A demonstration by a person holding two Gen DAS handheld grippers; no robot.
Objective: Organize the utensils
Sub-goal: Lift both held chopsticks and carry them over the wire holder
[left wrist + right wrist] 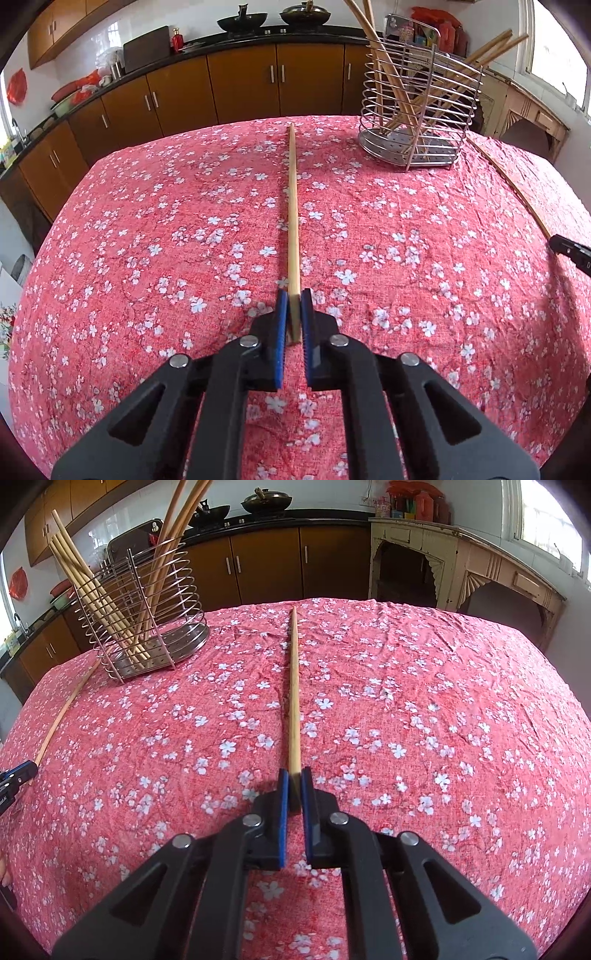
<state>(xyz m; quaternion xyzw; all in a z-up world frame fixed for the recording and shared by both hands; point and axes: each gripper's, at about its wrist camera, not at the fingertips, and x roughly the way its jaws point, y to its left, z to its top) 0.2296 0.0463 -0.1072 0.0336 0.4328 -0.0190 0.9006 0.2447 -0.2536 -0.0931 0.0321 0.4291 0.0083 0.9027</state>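
In the left wrist view, the left gripper (293, 301) is clamped on the near end of a chopstick (292, 206), which points away over the flowered cloth (166, 229), likely so it can be carried to the wire holder (421, 110) at far right, already stocked with chopsticks. In the right wrist view, the right gripper (294, 780) likewise pinches its own chopstick (294, 686) by the near end; the holder stands far left.

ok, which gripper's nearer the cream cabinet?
Right. The cabinet stands ahead and to the right of the right gripper. The left gripper sits further left, with the rack roughly between it and the cabinet.
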